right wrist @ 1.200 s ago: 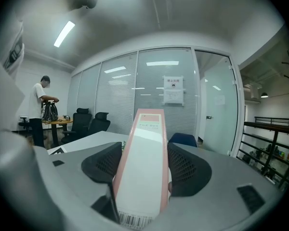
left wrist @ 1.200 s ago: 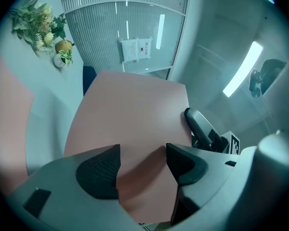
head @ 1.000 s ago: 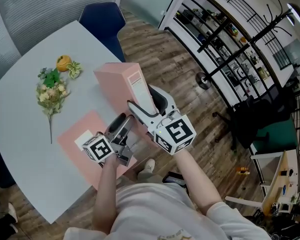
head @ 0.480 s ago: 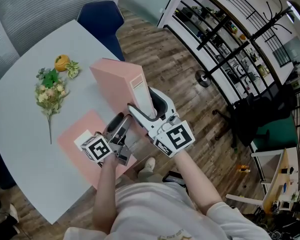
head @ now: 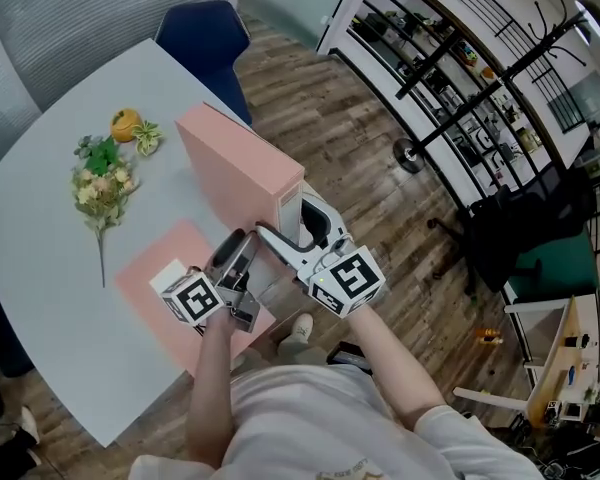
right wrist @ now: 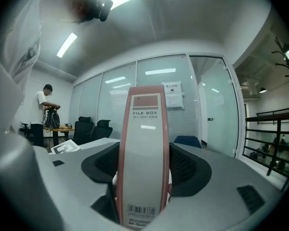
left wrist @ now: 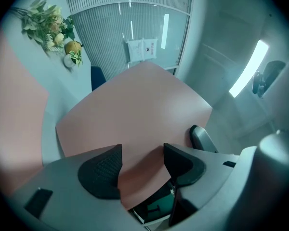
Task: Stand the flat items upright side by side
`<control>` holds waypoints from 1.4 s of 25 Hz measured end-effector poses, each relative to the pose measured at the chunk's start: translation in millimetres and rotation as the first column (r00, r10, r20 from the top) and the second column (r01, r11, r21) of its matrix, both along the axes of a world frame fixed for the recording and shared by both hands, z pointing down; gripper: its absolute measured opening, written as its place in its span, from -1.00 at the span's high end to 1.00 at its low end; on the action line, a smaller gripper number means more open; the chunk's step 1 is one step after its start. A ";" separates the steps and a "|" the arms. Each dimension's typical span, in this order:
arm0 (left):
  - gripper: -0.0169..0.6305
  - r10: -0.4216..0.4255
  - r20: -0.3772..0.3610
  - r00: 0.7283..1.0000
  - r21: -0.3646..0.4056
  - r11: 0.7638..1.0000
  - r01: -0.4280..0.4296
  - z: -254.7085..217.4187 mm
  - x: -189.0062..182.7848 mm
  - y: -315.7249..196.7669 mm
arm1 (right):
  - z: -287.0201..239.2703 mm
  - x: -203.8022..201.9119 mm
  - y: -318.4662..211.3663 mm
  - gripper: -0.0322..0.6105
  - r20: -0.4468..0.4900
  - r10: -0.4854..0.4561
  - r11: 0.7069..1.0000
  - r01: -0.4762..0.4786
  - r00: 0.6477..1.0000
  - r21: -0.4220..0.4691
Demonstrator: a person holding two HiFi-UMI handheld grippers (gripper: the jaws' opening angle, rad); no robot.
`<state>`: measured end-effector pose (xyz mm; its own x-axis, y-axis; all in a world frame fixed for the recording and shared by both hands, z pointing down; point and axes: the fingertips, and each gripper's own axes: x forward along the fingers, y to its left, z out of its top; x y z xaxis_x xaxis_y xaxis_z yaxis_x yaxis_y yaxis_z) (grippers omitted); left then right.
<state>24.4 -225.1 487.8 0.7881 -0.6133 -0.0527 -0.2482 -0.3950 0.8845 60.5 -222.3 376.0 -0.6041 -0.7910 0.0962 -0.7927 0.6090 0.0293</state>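
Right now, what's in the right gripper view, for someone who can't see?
A pink file box fills the middle, its narrow labelled spine clamped between the jaws. Behind are glass office walls and a person at a desk.

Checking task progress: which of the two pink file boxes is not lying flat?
The file box gripped at its labelled spine by the right gripper, raised on edge; the other box lies flat on the table.

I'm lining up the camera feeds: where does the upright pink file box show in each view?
Head view: file box upright, centre.
Left gripper view: file box broad face fills the centre.
Right gripper view: file box labelled spine, upright, centre.
Shared landmark: blue chair, in all three.
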 end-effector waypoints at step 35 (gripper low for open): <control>0.13 0.079 -0.012 0.997 -0.099 0.992 -0.080 43.8 6.4 20.5 | 66.2 23.2 38.0 -0.07 -0.082 0.032 0.987 -0.044 0.996 -0.155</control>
<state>30.8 -204.6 531.5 0.8344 -0.5511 -0.0011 -0.2123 -0.3232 0.9222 83.7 -184.3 442.3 -0.5593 -0.7847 0.2671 -0.8144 0.5803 -0.0005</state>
